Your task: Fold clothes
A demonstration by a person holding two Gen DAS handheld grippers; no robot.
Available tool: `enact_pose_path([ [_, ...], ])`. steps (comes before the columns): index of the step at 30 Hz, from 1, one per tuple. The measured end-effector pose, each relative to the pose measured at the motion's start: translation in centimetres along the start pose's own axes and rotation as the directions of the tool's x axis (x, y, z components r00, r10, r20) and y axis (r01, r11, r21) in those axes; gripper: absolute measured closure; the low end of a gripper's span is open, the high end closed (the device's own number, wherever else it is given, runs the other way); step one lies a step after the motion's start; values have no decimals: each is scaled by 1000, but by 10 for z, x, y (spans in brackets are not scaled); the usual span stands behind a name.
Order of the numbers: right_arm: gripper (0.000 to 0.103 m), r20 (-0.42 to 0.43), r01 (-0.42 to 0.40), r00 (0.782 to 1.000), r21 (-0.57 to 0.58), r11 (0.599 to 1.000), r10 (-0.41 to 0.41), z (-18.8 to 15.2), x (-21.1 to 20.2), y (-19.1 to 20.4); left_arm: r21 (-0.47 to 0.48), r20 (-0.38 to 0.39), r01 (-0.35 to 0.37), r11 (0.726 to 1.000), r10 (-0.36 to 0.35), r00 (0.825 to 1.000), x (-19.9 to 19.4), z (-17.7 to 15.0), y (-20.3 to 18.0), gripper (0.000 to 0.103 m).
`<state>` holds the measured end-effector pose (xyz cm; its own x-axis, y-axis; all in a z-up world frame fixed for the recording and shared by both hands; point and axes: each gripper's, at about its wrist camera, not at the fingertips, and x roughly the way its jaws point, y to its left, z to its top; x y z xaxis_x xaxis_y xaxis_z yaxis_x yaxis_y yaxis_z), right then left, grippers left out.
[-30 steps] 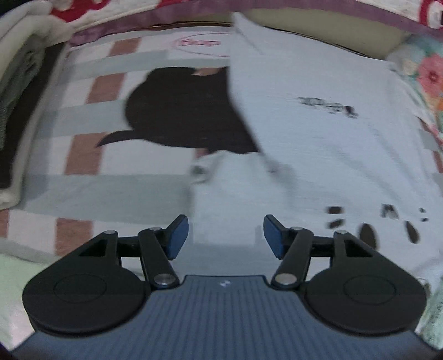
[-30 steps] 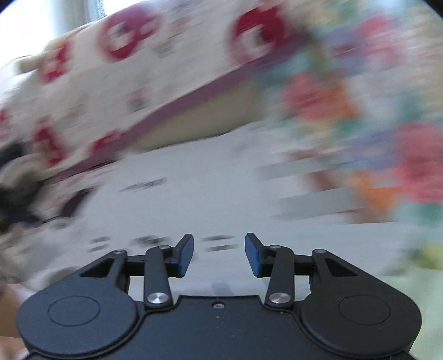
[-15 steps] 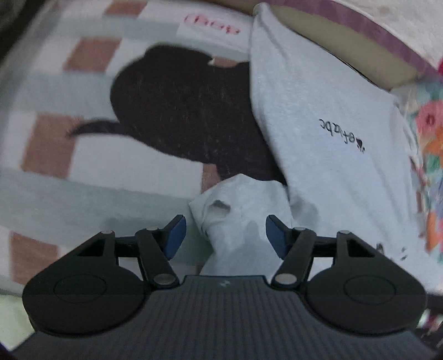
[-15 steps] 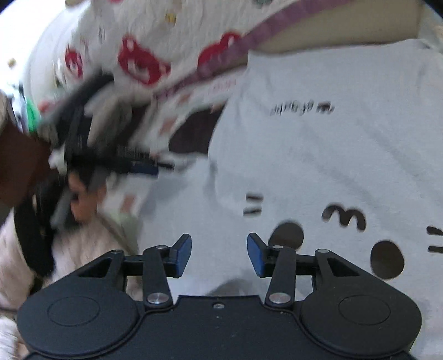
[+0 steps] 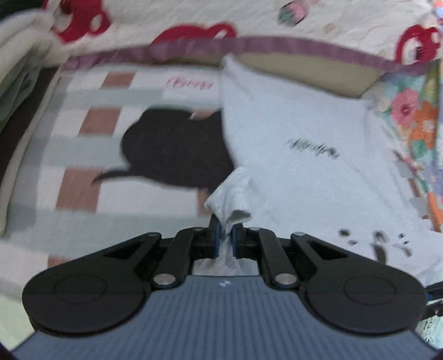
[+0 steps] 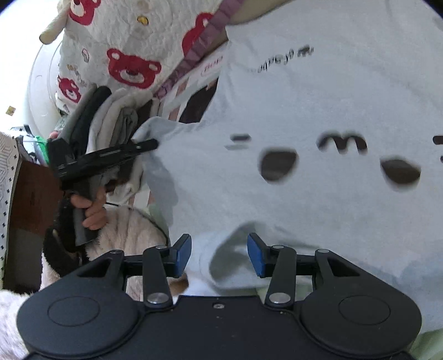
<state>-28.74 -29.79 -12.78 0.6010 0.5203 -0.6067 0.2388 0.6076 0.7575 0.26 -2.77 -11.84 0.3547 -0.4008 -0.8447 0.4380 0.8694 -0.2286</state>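
A pale grey T-shirt [image 5: 304, 166] with a black cat-face print lies spread on the bed. In the left wrist view my left gripper [image 5: 226, 235] has its jaws closing on the bunched sleeve [image 5: 232, 191], whose cloth is pinched between the blue pads and lifted a little. The right wrist view shows that gripper [image 6: 149, 144] from the side, gripping the sleeve tip at the shirt's [image 6: 318, 110] left. My right gripper [image 6: 218, 252] stands open over the shirt's near edge. A raised fold of cloth [image 6: 235, 249] lies between its fingers, and the pads do not press on it.
Under the shirt lies a striped blanket with a black cat shape [image 5: 177, 149]. A bear-patterned quilt [image 5: 193, 16] borders the far side, a floral cloth [image 5: 415, 116] the right. A stack of folded clothes [image 6: 110, 116] sits at the left, near the person's hand [image 6: 91, 210].
My left gripper has shut on the sleeve and raised it off the blanket. My right gripper swung from the quilt down to the shirt's near edge, still open.
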Motion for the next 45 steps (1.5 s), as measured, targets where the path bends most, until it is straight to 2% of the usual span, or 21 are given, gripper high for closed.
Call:
enact_pose_path([
  [2,53,-29,-16,999,8,1000,16,-2,9,-4,-57,-67,-30,998,26,997,18,2,11,95],
  [5,51,-60,-30,998,-4,1000,30,1,25,-4,-139,-142,-31,990,12,990,40,8,26,95],
  [10,49,-106,-87,990,35,996,90,2,46,-6,-112,-131,-79,991,64,989,52,9,20,94],
  [11,55,-104,-118,987,24,993,120,2,48,-2,-99,-120,-87,991,75,990,53,10,17,93],
  [12,77,-104,-142,984,0,990,142,0,48,1,-90,-107,-93,992,83,991,55,11,16,91],
  [13,90,-101,-159,983,-33,987,155,-1,46,4,-84,-94,-98,992,90,991,57,13,16,90],
  [14,96,-93,-168,982,-66,983,162,-1,44,9,-81,-75,-88,993,82,994,56,15,16,88],
  [16,97,-51,-161,986,-118,980,156,4,36,14,-76,-29,-41,996,39,999,50,16,14,77],
  [17,97,-23,-155,988,-133,979,154,9,32,16,-74,0,-2,997,2,1000,45,16,14,65],
  [18,97,2,-151,988,-138,979,153,16,31,19,-72,40,46,996,-43,998,36,16,14,59],
  [21,97,90,-71,992,-169,983,87,36,18,17,-64,101,104,993,-97,990,14,14,16,45],
  [24,97,173,51,985,-176,983,-20,53,13,11,-61,101,142,988,-136,986,-2,11,20,45],
  [26,97,204,145,973,-167,975,-109,63,16,7,-36,91,199,979,-196,976,-9,9,22,44],
  [29,97,208,193,964,-126,973,-164,75,19,-8,32,74,251,968,-252,965,-21,5,14,43],
  [32,97,212,195,962,-87,977,-173,78,21,-18,221,48,198,955,-213,976,-33,-4,-18,34],
  [33,97,212,193,962,-80,978,-173,78,21,-19,298,42,168,940,-189,981,-35,-8,-31,29],
  [36,97,216,191,961,-61,980,-174,77,22,-23,485,13,69,872,-86,996,-25,-21,-66,27],
  [39,97,225,190,959,-47,981,-175,76,22,-24,562,-60,29,827,6,998,-1,-25,-80,27],
  [41,97,231,177,959,-33,984,-165,77,20,-26,575,-105,22,818,47,993,17,-23,-80,27],
  [44,97,239,117,964,-1,993,-113,77,16,-29,550,-158,-30,835,139,978,44,-13,-72,27],
  [45,97,241,92,966,11,996,-92,77,14,-32,529,-176,-56,847,174,969,53,-9,-68,38],
])
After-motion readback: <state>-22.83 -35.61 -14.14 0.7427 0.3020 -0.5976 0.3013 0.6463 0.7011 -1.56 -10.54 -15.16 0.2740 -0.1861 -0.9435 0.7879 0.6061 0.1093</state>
